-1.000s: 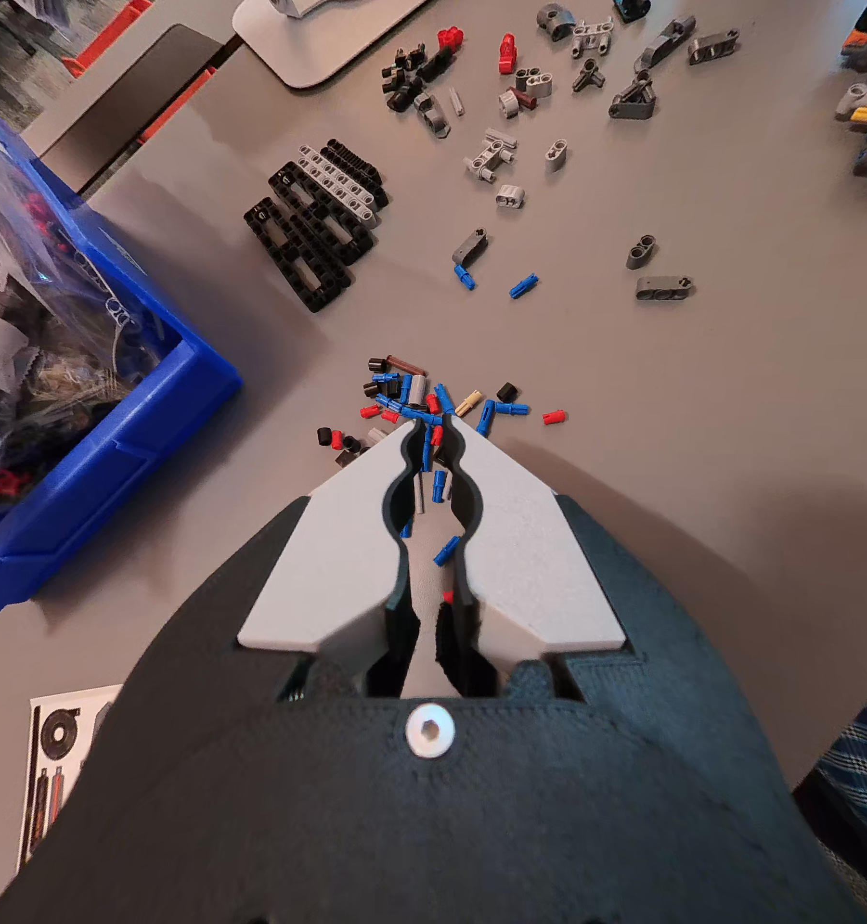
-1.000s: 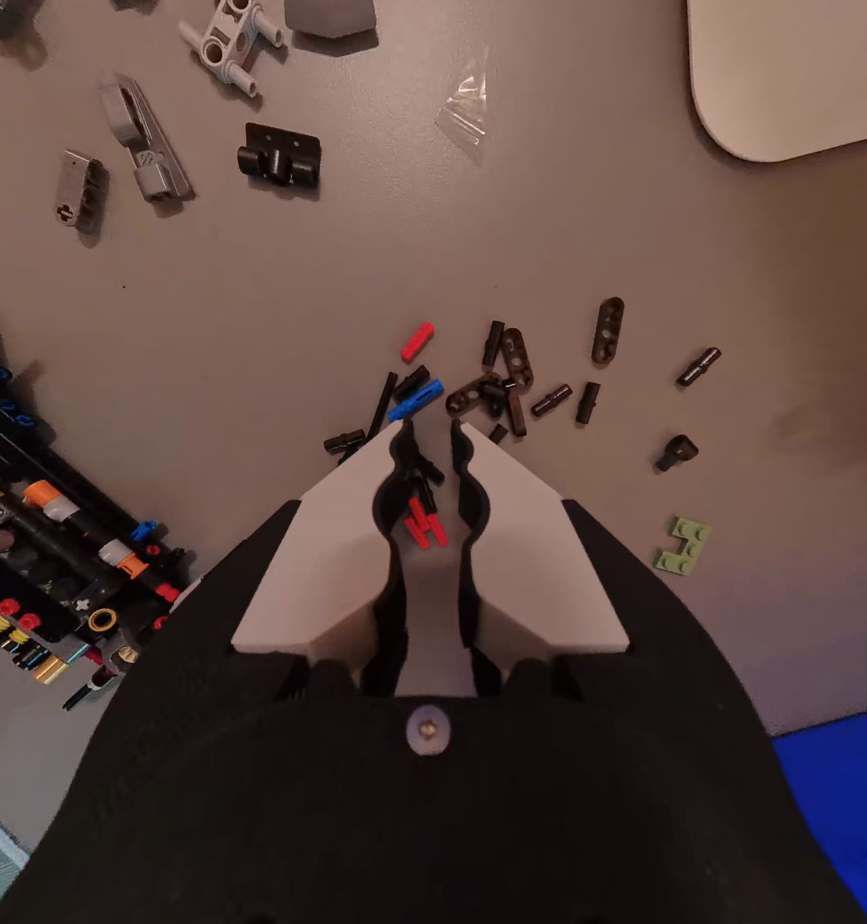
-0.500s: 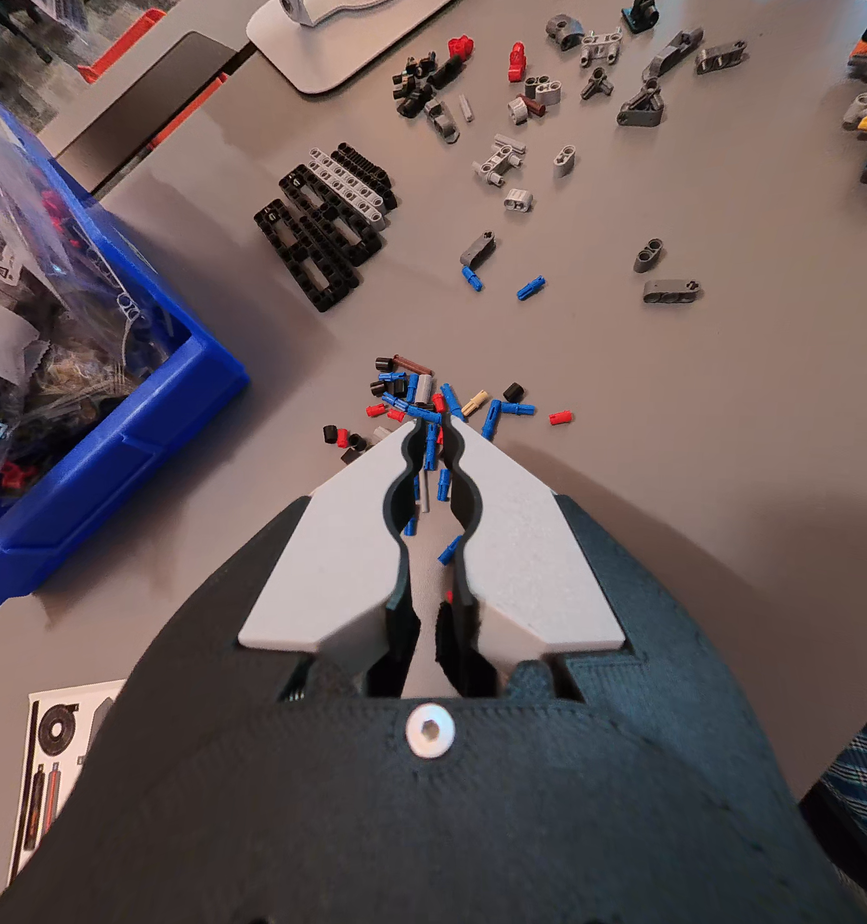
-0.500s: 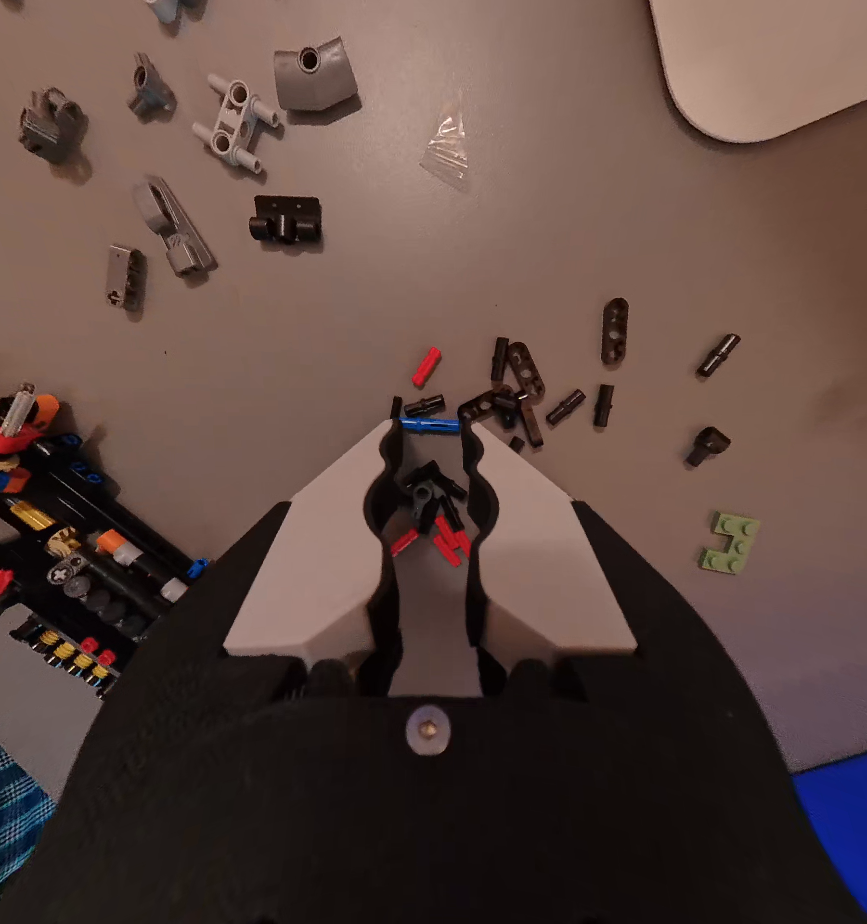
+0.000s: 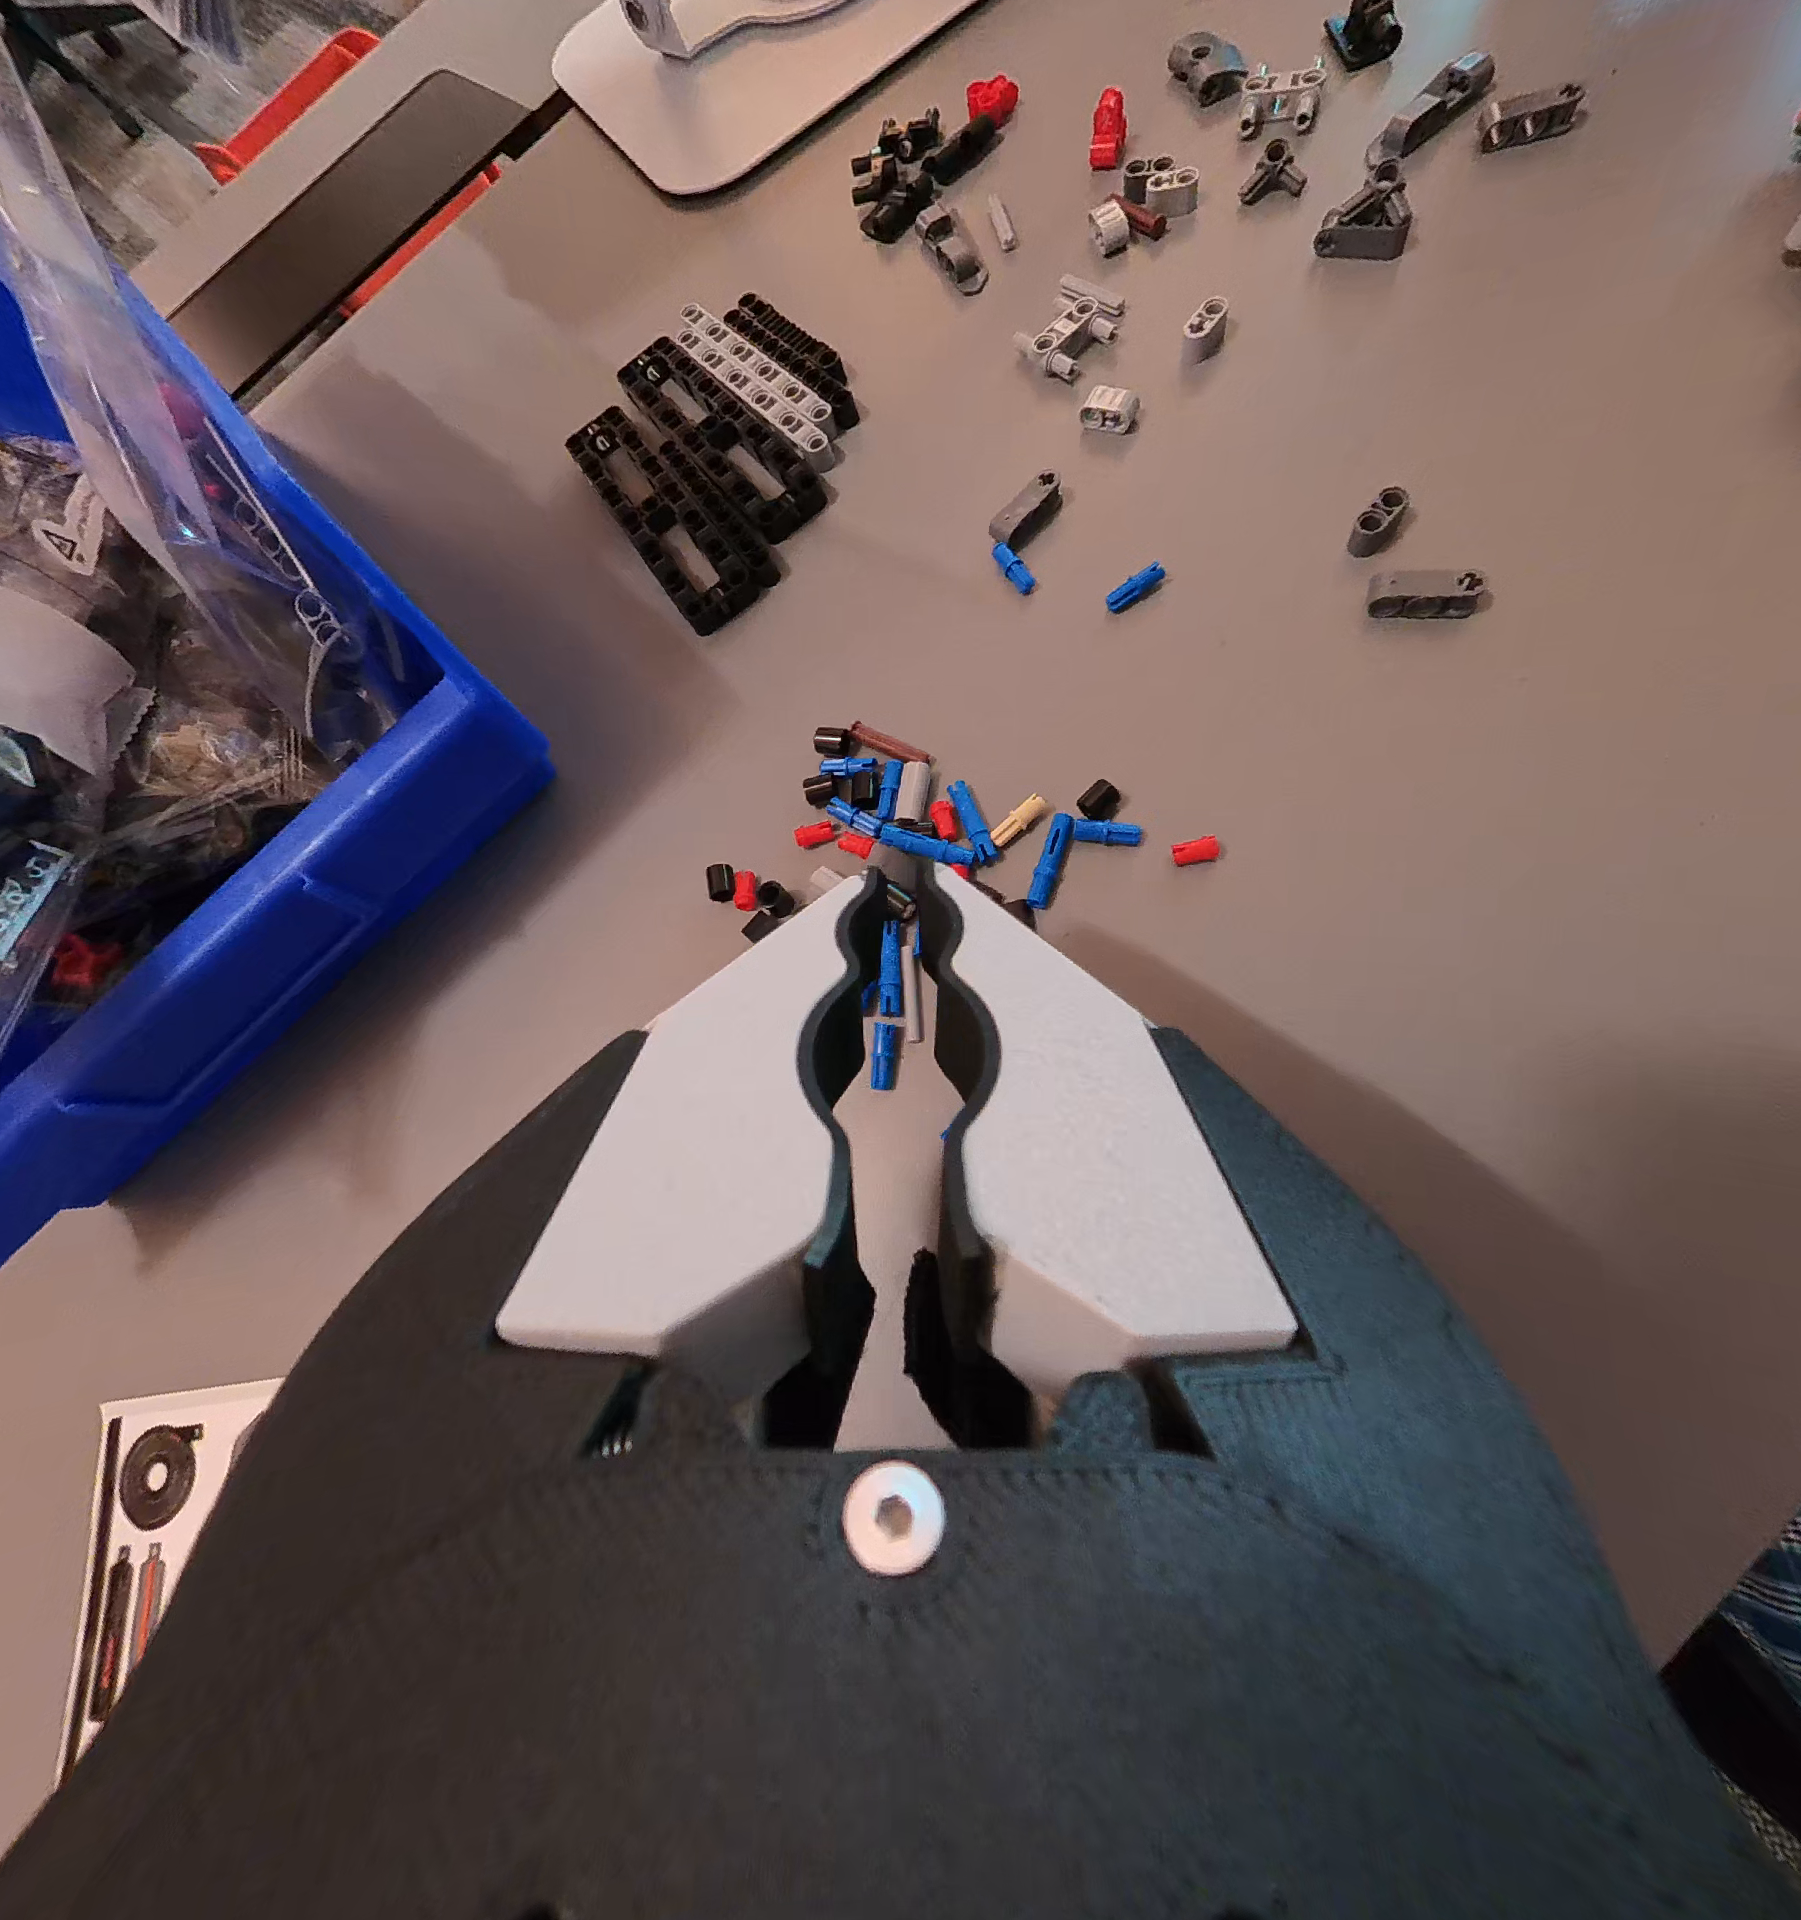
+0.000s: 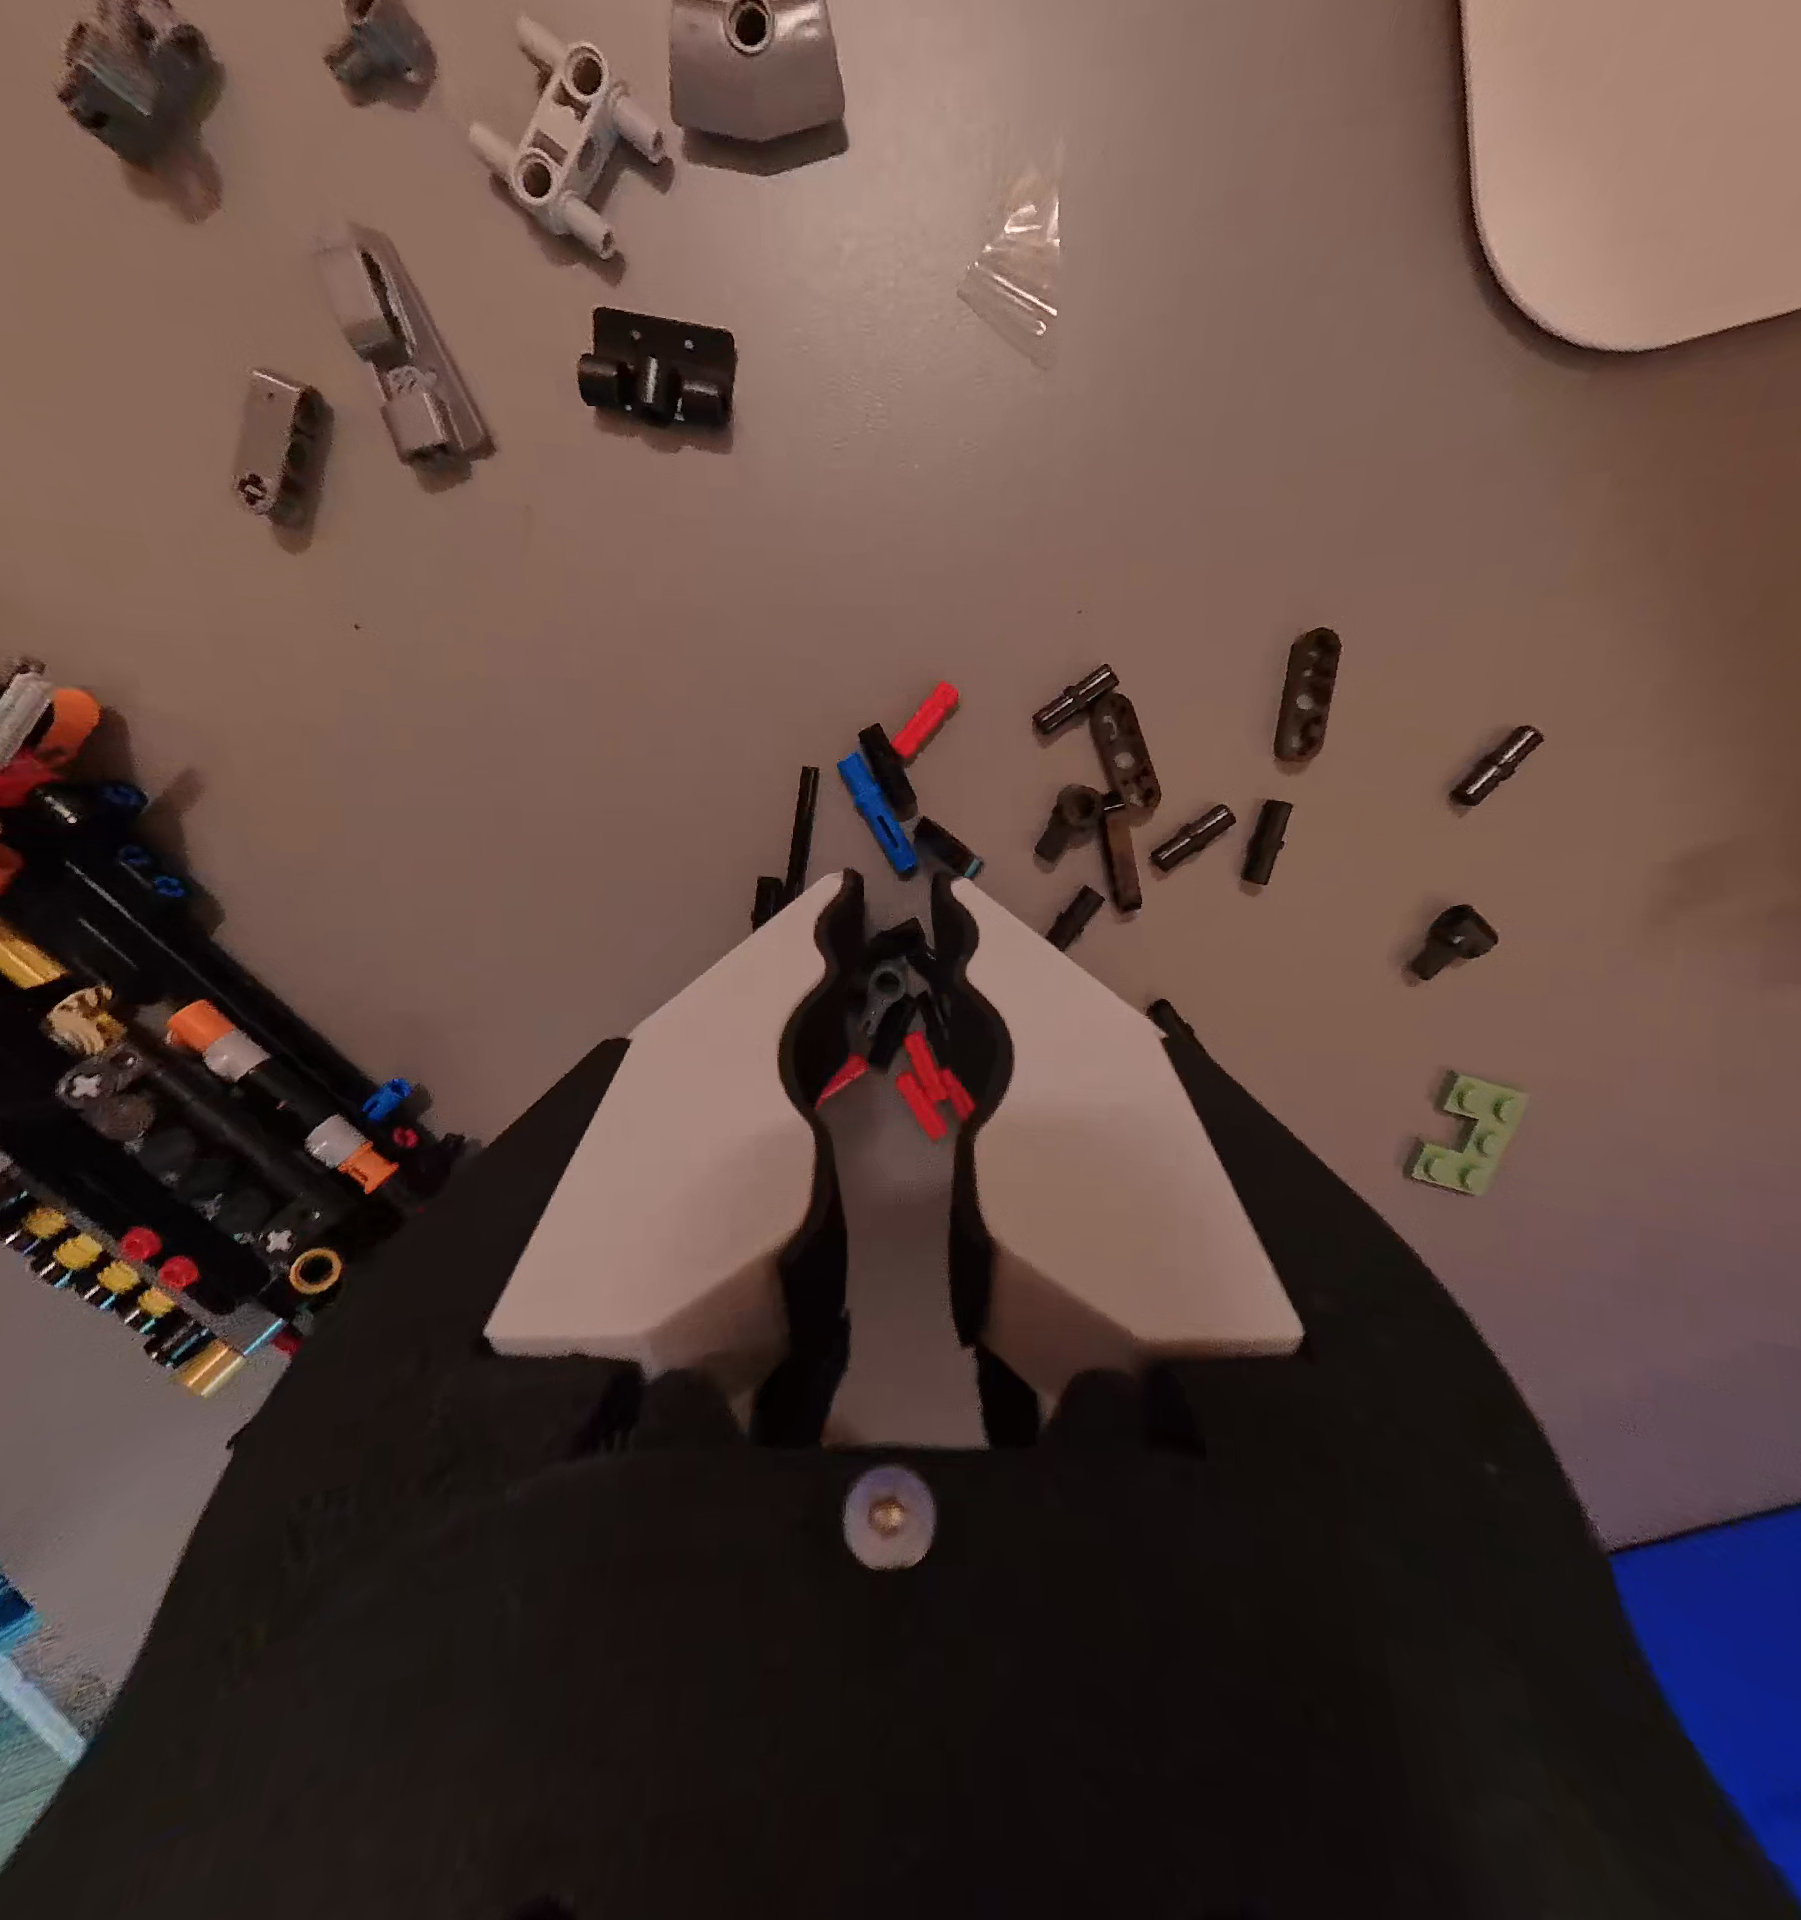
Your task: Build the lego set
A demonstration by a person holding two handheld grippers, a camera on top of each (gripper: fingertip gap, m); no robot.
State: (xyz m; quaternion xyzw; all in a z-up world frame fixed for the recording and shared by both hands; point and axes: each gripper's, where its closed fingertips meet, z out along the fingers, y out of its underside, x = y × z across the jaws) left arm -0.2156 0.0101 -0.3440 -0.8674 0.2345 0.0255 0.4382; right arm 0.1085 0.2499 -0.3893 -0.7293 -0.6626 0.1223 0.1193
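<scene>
Sitting beside the loose black pins (image 6: pixel 1192 836), a half-built model (image 6: pixel 137 1049) needs many more pieces. Both grippers, left gripper (image 5: pixel 901 896) and right gripper (image 6: pixel 896 894), hang slightly parted, grasping nothing.

Your blue bin (image 5: pixel 252 935) cut off left, partly built model (image 6: pixel 127 1091) cropped at left edge, pins (image 6: pixel 906 1029) between your right gripper (image 6: pixel 896 894) fingers half hidden.

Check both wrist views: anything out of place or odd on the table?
One stray: a torn scrap of clear plastic bag lies among the grey parts on the grey table. A lone lime-green studded plate sits apart from the black pins. Otherwise it is the normal scatter of loose pieces; nothing looks damaged.
</scene>
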